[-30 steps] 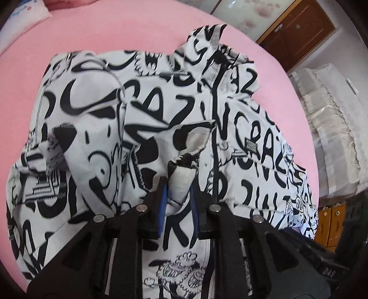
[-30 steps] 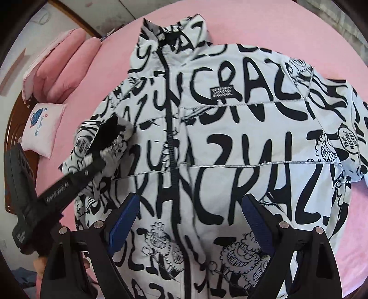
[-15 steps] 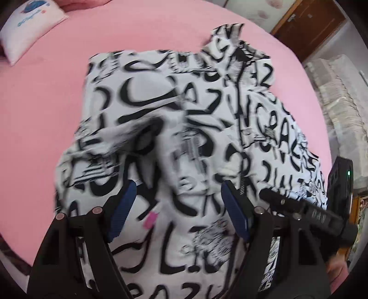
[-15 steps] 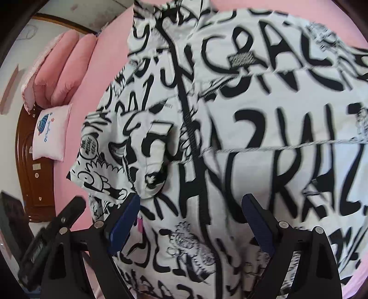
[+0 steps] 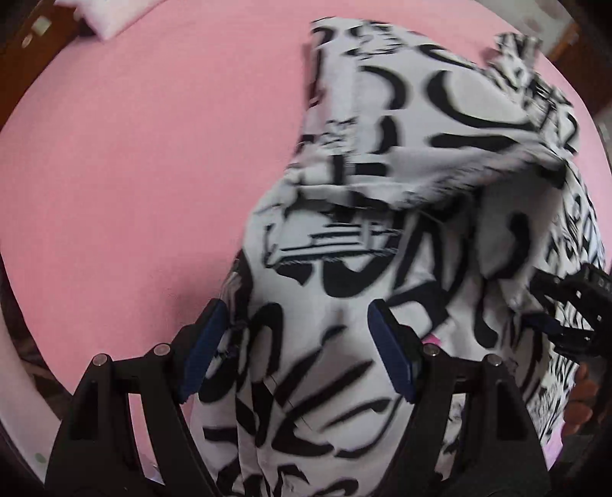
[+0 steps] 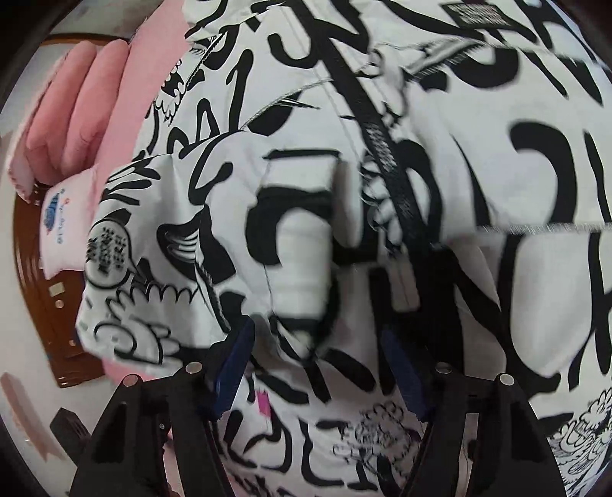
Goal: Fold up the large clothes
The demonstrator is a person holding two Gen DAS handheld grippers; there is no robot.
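A white jacket (image 5: 382,229) with black graffiti lettering lies on a pink bed (image 5: 134,172). My left gripper (image 5: 296,351) points down at the jacket's near left edge. It is open, and the cloth edge runs between its blue pads without touching them. My right gripper (image 5: 554,306) shows at the right edge of that view. In the right wrist view the jacket (image 6: 497,191) fills the frame, with a sleeve (image 6: 229,237) folded across the front beside the black zip (image 6: 382,153). My right gripper (image 6: 317,367) hangs just over the cloth with its jaws closing. Its pads do not visibly press on the cloth.
Pink pillows (image 6: 76,114) and a small white cushion (image 6: 65,229) lie by the dark wooden headboard (image 6: 46,325) to the left. The same cushion (image 5: 114,19) shows at the top left of the left wrist view. Bare pink sheet spreads left of the jacket.
My left gripper let go of the sleeve end, opened and moved to the jacket's near left edge. The sleeve now lies across the front. My right gripper came down closer and its jaws narrowed.
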